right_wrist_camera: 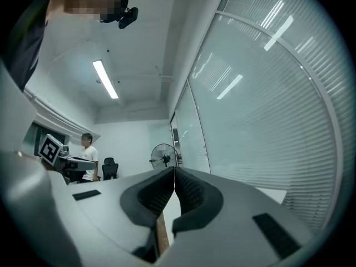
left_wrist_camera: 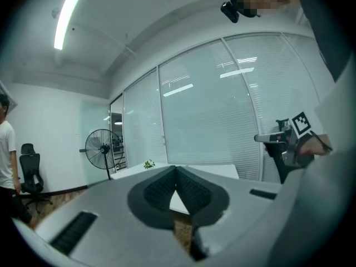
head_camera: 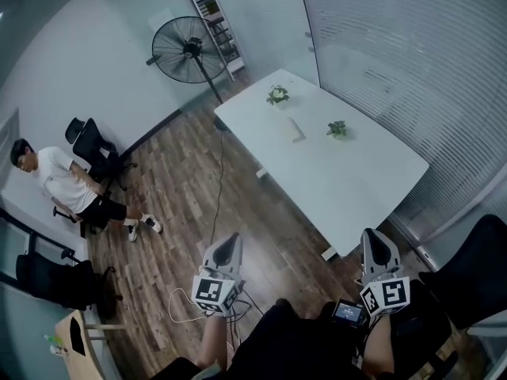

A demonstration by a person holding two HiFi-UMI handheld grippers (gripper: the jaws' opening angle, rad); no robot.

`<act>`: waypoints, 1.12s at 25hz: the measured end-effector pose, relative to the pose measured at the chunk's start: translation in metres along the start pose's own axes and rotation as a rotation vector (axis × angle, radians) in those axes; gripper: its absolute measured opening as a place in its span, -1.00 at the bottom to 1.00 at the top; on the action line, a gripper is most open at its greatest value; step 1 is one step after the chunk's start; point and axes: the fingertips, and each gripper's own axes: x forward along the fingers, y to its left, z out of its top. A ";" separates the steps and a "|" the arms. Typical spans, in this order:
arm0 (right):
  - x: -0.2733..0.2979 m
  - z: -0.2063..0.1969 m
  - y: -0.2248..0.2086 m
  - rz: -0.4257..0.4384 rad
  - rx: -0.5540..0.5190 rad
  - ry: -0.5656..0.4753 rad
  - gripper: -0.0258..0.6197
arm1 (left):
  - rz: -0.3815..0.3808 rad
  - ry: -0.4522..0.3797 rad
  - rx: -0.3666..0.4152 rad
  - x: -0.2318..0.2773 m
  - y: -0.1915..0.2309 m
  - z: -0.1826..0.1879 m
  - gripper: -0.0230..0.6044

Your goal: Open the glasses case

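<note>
Left gripper [head_camera: 228,248], right gripper [head_camera: 379,248]: jaws together, empty, level near body, idle since task's thing is out of reach. Glasses case [head_camera: 295,129], likely pale oblong, lies on white table [head_camera: 356,180] between two plants [head_camera: 277,95], well apart from both. Fan [head_camera: 188,50] beyond.

Right gripper [right_wrist_camera: 173,171] jaws are seen closed tip to tip, with nothing between them. The left gripper [right_wrist_camera: 61,159] is seen at left. A fan [right_wrist_camera: 164,156], chair [right_wrist_camera: 110,169] and person [right_wrist_camera: 88,152] are noted beyond; blinds [right_wrist_camera: 267,104] are observed at right.
</note>
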 end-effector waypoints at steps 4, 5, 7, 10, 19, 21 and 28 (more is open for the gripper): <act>0.010 -0.010 -0.006 -0.008 0.016 -0.002 -0.87 | -0.009 0.023 0.007 0.008 0.009 -0.011 -0.95; 0.016 -0.011 -0.006 -0.008 0.012 -0.002 -0.87 | -0.001 0.022 -0.001 0.013 0.015 -0.012 -0.95; 0.033 -0.015 -0.007 -0.011 0.006 0.007 -0.87 | 0.011 0.012 -0.022 0.028 0.028 -0.011 -0.95; 0.060 -0.023 -0.006 -0.022 0.000 0.025 -0.87 | -0.012 -0.003 -0.036 0.056 0.043 -0.017 -0.95; 0.194 -0.023 -0.002 -0.088 -0.048 0.056 -0.87 | -0.094 -0.051 -0.058 0.177 0.147 -0.024 -0.95; 0.223 -0.015 0.004 -0.092 -0.054 0.053 -0.87 | -0.110 -0.078 -0.077 0.197 0.171 -0.012 -0.95; 0.285 -0.021 0.012 -0.096 -0.055 0.072 -0.87 | -0.142 -0.106 -0.095 0.241 0.215 -0.008 -0.95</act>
